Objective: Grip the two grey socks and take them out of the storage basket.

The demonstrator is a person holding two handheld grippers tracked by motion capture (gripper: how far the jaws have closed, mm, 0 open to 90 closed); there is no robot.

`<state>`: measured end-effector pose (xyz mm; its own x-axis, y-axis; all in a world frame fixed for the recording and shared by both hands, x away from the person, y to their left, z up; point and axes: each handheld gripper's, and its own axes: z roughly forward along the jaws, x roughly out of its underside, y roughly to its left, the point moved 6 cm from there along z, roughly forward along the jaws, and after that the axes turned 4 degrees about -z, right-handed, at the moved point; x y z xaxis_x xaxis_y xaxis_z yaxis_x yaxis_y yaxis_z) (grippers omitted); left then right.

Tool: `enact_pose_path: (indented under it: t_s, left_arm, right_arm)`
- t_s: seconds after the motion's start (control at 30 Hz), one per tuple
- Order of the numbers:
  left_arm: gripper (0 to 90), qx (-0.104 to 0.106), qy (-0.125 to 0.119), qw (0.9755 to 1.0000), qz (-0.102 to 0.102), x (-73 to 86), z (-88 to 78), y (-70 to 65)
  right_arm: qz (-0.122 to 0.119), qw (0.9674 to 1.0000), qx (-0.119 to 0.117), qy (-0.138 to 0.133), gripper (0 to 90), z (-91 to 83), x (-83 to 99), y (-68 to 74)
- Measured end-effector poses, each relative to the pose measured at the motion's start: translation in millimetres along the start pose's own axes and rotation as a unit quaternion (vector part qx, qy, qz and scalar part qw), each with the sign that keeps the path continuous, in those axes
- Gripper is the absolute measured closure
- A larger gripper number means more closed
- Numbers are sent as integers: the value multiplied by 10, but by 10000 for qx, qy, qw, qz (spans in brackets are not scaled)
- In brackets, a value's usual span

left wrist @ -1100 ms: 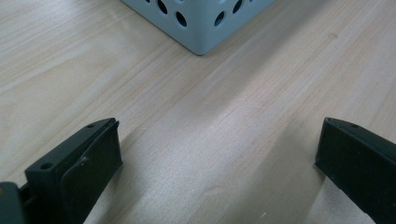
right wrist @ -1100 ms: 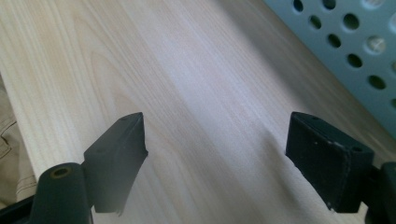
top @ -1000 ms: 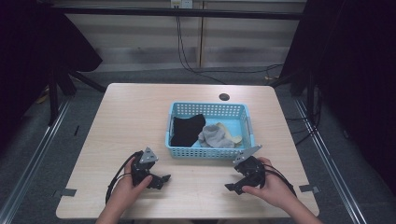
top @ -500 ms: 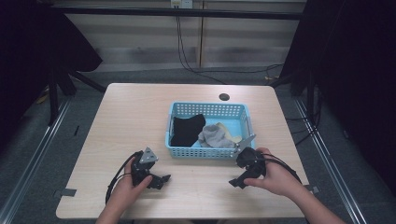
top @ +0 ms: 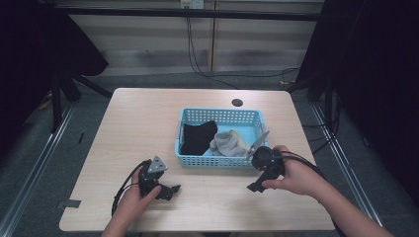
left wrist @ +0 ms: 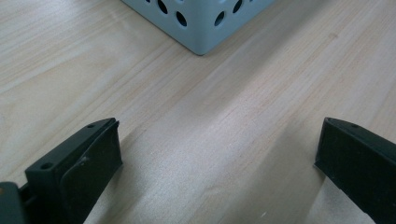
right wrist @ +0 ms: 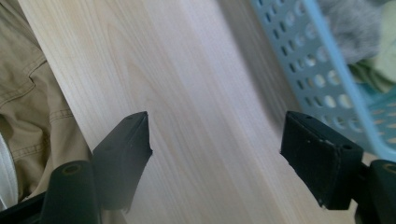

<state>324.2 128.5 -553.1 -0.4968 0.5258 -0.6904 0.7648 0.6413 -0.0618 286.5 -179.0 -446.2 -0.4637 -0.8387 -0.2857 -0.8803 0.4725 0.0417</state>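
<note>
High view: basket (top: 221, 160) between grippers.

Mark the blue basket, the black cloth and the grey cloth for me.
blue basket (top: 217, 161): high view, on its near perforated wall.
black cloth (top: 197, 137): high view, middle of the fabric.
grey cloth (top: 226, 143): high view, middle of the bunched fabric.

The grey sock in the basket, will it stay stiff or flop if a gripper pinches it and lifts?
The grey sock lies crumpled, so it probably droops from wherever it is pinched. It looks like soft knit, likely light and not slippery. It touches the black cloth in the basket, so it might drag that along.
</note>
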Motion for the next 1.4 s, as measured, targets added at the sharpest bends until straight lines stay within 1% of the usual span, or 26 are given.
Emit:
enact_pose_path:
  t_s: [0.07, 0.1, 0.13, 0.2, 0.23, 0.27, 0.33, 0.37, 0.4, 0.43, 0.5, 0.6, 0.63, 0.67, 0.77, 0.8, 0.83, 0.93, 0.97, 1.0, 1.03, 1.17, 1.3, 1.33, 1.37, 1.4]
  left_arm:
    - [0, -1, -1, 10000, -1, 0, 0, 0]
    - [0, -1, -1, 10000, -1, 0, 0, 0]
    - [0, 2, -4, 10000, 0, 0, 0, 0]
    - [0, 1, -5, 10000, -1, -1, 0, 0]
    - [0, 0, -3, 10000, 0, 0, 0, 0]
    - [0, 0, -3, 10000, 0, 0, 0, 0]
    - [0, 1, -3, 10000, -3, 0, 0, -1]
    - [0, 1, -3, 10000, -3, 0, 0, -1]
    - [0, 0, -3, 10000, -1, 0, 0, 0]
    - [0, 0, -2, 10000, -1, 0, 0, 0]
    - [0, -1, -3, 10000, 0, 0, 0, 0]
    - [0, 0, -4, 10000, -3, -1, 0, 0]
    - [0, -1, -32, 10000, -41, -3, 4, -5]
    - [0, -5, -36, 10000, -39, -3, 4, -4]
    - [0, -27, -37, 10000, -22, -4, 2, -1]
    - [0, -27, -37, 10000, -22, -4, 2, -1]
    - [0, -36, -31, 10000, -21, -3, 1, 0]
    - [0, -36, -31, 10000, -19, -3, 1, 0]
    - [0, -26, -31, 10000, -25, -3, 2, -2]
    - [0, -26, -31, 10000, -25, -3, 2, -2]
    - [0, -37, -32, 10000, -22, -3, 1, -1]
    - [0, -15, -36, 10000, -53, -2, 3, -8]
    - [0, -16, -36, 10000, -52, -2, 2, -8]
    - [0, -16, -36, 10000, -52, -2, 2, -8]
    - [0, -15, -36, 10000, -55, -2, 3, -8]
    - [0, -13, -34, 10000, -56, -1, 3, -9]
  right_arm:
    - [82, 9999, -17, -95, 242, -78, -43, -35]
    - [82, 9999, -17, -95, 242, -78, -43, -35]
    - [148, 9997, -33, -173, 245, -171, -89, -89]
    - [157, 9997, -37, -185, 245, -200, -103, -108]
    - [162, 9997, 34, -202, 245, -262, -144, -175]
    - [162, 9997, 34, -202, 245, -262, -144, -175]
    - [264, 9993, 97, -232, 244, -340, -229, -274]
    - [264, 9993, 97, -232, 244, -340, -229, -274]
    - [303, 9990, 185, -261, 244, -374, -297, -353]
    - [303, 9990, 185, -261, 244, -374, -297, -353]
    - [423, 9983, 231, -324, 244, -389, -408, -464]
    - [574, 9976, 309, -237, 251, -344, -508, -580]
    - [574, 9976, 309, -237, 251, -344, -508, -580]
    - [649, 9971, 362, -184, 256, -279, -570, -669]
    - [833, 9957, 387, -123, 262, -154, -646, -798]
    - [833, 9957, 387, -123, 262, -154, -646, -798]
    - [910, 9949, 424, -89, 265, -67, -683, -879]
    - [1076, 9930, 476, -89, 277, 35, -731, -976]
    - [1154, 9921, 474, -98, 278, 71, -743, -995]
    - [1154, 9921, 474, -98, 278, 71, -743, -995]
    - [1258, 9911, 394, -164, 291, 153, -759, -1027]
    - [1374, 9898, 359, -90, 306, 314, -743, -1089]
    - [1381, 9900, 298, -14, 322, 439, -759, -1083]
    - [1381, 9900, 298, -14, 322, 439, -759, -1083]
    - [1382, 9901, 243, -27, 333, 501, -777, -1068]
    - [1398, 9900, 177, 0, 337, 527, -781, -1060]
